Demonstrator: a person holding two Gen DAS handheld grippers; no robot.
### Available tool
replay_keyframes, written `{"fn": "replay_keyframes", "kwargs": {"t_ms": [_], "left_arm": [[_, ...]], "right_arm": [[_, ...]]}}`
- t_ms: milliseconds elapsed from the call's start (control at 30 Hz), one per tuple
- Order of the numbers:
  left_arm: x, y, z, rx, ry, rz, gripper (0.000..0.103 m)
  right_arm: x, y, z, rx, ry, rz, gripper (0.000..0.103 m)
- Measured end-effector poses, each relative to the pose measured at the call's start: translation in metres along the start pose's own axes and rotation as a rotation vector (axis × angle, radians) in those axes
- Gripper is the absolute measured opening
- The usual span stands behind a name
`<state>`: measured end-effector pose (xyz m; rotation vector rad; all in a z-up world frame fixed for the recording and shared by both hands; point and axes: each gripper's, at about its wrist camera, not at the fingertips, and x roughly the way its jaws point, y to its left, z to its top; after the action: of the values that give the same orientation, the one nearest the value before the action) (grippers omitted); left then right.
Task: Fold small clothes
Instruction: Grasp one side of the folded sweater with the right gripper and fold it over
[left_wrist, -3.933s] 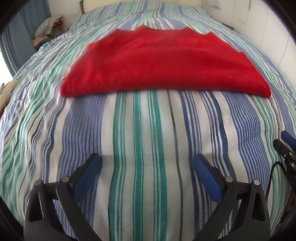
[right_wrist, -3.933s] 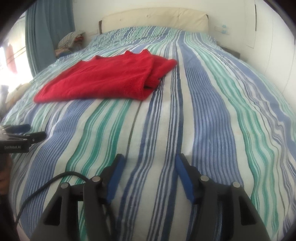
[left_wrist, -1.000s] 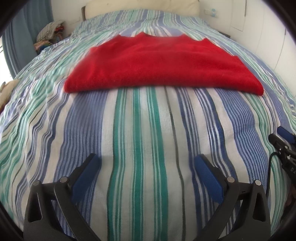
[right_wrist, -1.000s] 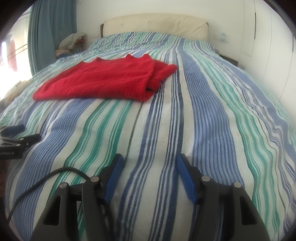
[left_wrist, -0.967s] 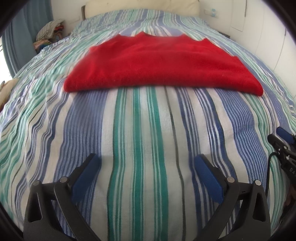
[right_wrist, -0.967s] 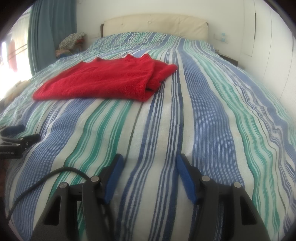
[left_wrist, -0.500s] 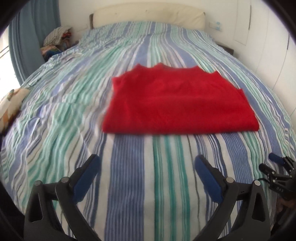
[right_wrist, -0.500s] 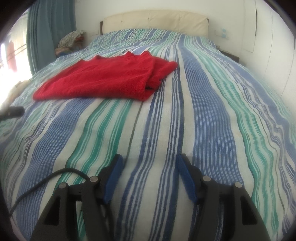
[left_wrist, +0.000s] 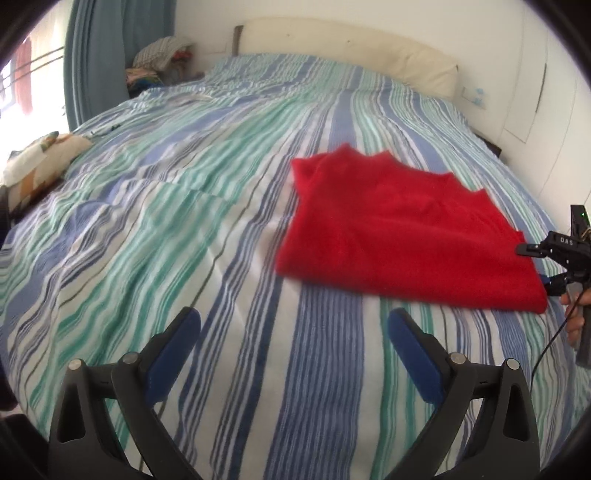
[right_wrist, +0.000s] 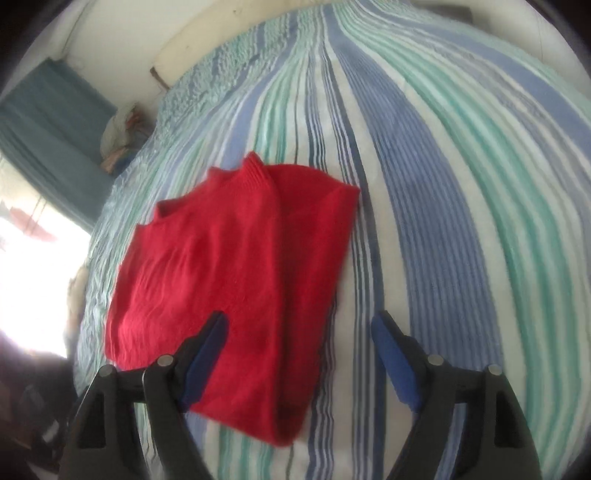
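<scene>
Left claw (left_wrist: 293, 328) was held low over the near part of the bed (left_wrist: 184, 206), pointing fwd toward the headboard (left_wrist: 343, 48); both blue pads (left_wrist: 413, 354) were spread wide apart w/ nothing between them, only striped cover beneath. Right claw (right_wrist: 297, 339) was held higher and tilted down over the right-hand near edge of the red garment (right_wrist: 236, 266); its blue pads (right_wrist: 393, 358) were likewise wide apart, gripping nothing. Left pad sat over the red fabric, right pad over bare striped cover; whether either touched the cloth cannot be told. In the left wrist view the right claw (left_wrist: 550, 264) appeared at the far right edge, beside the garment's (left_wrist: 399, 229) right corner, w/ fingers of the person's hand (left_wrist: 576, 317) on its handle and a thin black cable (left_wrist: 546, 350) hanging below.

Counts: 1 red garment, lying folded and flat on the bed, right of centre in the left wrist view, neckline edge toward the headboard; a folded-over layer showed along its right side in the right wrist view. 2 claws, each w/ 2 pads. 1 bed w/ blue, green and white stripes. 1 cream headboard. 1 blue curtain (left_wrist: 99, 59) at far left. 1 heap of clothes (left_wrist: 162, 59) near the curtain. 1 patterned cushion (left_wrist: 40, 162) at the bed's left edge.
</scene>
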<state>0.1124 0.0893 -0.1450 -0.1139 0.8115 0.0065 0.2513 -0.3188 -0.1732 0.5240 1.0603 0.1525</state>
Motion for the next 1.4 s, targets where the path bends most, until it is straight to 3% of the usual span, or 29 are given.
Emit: {"fn": "replay_keyframes", "kwargs": {"t_ms": [33,67,100,133,167,233,300,400,567,633,700,767,867,933,1000,1100,1167,1267,1333,1400], "left_arm": [[0.0,0.005,0.001,-0.017,0.004,-0.008,0.101],[0.001,0.01,0.002,-0.038,0.008,-0.019,0.101],[0.001,0.015,0.003,-0.055,0.009,-0.027,0.101],[0.0,0.021,0.003,-0.065,0.006,-0.025,0.101],[-0.001,0.025,0.005,-0.068,-0.002,-0.01,0.101],[-0.003,0.034,0.008,-0.066,-0.026,0.04,0.101],[-0.006,0.046,0.012,-0.08,-0.047,0.082,0.101],[-0.009,0.066,0.016,-0.128,-0.069,0.122,0.101],[-0.01,0.092,0.015,-0.19,-0.072,0.18,0.101],[-0.01,0.1,0.013,-0.21,-0.064,0.193,0.101],[-0.01,0.108,0.012,-0.239,-0.058,0.207,0.101],[-0.011,0.117,0.011,-0.272,-0.054,0.211,0.101],[-0.013,0.129,0.011,-0.316,-0.057,0.211,0.101],[-0.012,0.133,0.011,-0.34,-0.054,0.21,0.101],[-0.01,0.135,0.009,-0.355,-0.042,0.201,0.101],[-0.007,0.13,0.008,-0.346,-0.033,0.192,0.101],[-0.007,0.123,0.008,-0.32,-0.036,0.197,0.101],[-0.004,0.115,0.007,-0.28,-0.03,0.207,0.101],[-0.005,0.113,0.008,-0.27,-0.033,0.205,0.101],[-0.006,0.114,0.009,-0.275,-0.038,0.194,0.101]], "right_arm": [[0.014,-0.001,0.002,0.046,0.018,0.02,0.078],[0.021,0.003,0.004,0.063,0.012,0.045,0.069],[0.028,0.011,0.007,0.049,0.02,0.083,0.037],[0.034,0.022,0.01,0.022,0.051,0.07,0.019],[0.035,0.035,0.013,-0.009,0.058,0.003,0.016],[0.023,0.067,0.021,-0.065,0.019,-0.044,0.015],[0.009,0.108,0.031,-0.12,-0.015,-0.004,0.015],[0.012,0.175,0.041,-0.208,0.018,0.036,0.015],[0.071,0.277,0.023,-0.394,0.095,0.001,0.015],[0.102,0.302,0.008,-0.45,0.126,-0.017,0.021],[0.124,0.309,-0.004,-0.418,0.206,0.094,0.046],[0.126,0.302,-0.01,-0.308,0.26,0.264,0.051],[0.095,0.296,-0.016,-0.297,0.215,0.372,0.051],[0.07,0.29,-0.02,-0.374,0.156,0.334,0.051],[0.059,0.29,-0.03,-0.521,0.1,0.165,0.051],[0.089,0.295,-0.056,-0.656,0.162,0.028,0.047],[0.124,0.303,-0.077,-0.696,0.202,-0.005,0.035],[0.163,0.317,-0.103,-0.716,0.234,-0.006,0.034],[0.159,0.329,-0.112,-0.781,0.195,-0.033,0.034],[0.137,0.328,-0.106,-0.781,0.19,0.023,0.034]]}}
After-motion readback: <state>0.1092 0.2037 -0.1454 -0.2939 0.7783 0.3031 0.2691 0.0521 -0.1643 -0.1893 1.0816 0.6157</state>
